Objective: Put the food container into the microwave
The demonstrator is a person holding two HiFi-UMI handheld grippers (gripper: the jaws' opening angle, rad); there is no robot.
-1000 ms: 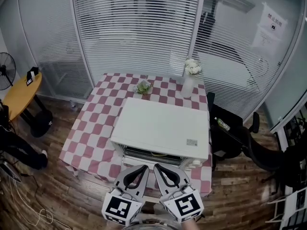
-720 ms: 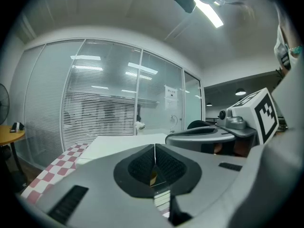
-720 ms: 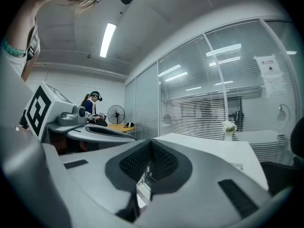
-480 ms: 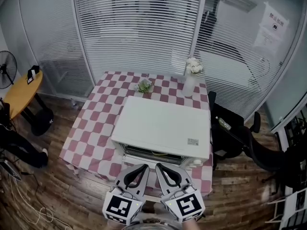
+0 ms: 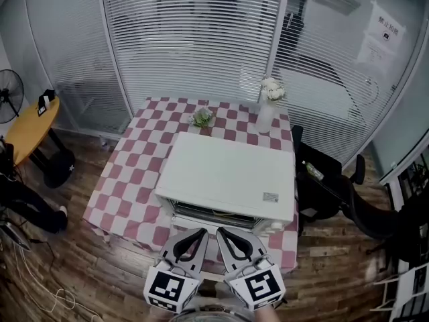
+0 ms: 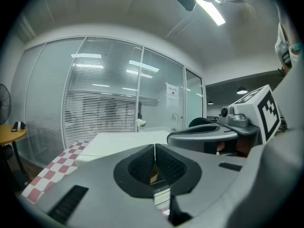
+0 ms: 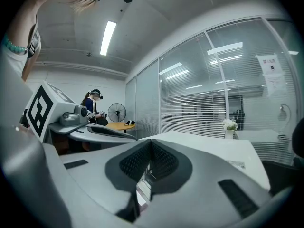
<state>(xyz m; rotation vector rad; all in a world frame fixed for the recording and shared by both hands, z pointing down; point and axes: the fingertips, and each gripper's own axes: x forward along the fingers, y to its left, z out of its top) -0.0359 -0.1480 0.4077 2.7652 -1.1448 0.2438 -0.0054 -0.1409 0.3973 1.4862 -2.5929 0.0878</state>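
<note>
A white microwave (image 5: 224,176) stands on a red-and-white checked table (image 5: 127,180), its front facing me. I can make out no food container for certain; only a faint yellowish patch shows low behind the microwave's front. My left gripper (image 5: 201,232) and right gripper (image 5: 221,232) hang side by side just before that front, each shut with nothing between its pads. In the left gripper view the left gripper (image 6: 155,146) has its pads pressed together, with the microwave's top (image 6: 123,141) beyond. The right gripper (image 7: 151,141) looks the same in its own view.
A white vase of flowers (image 5: 263,116) and a small green plant (image 5: 201,118) stand at the table's far edge. A black chair (image 5: 322,186) is at the right. At the left are a yellow round table (image 5: 27,129), a fan (image 5: 8,92) and a seated person (image 7: 95,108).
</note>
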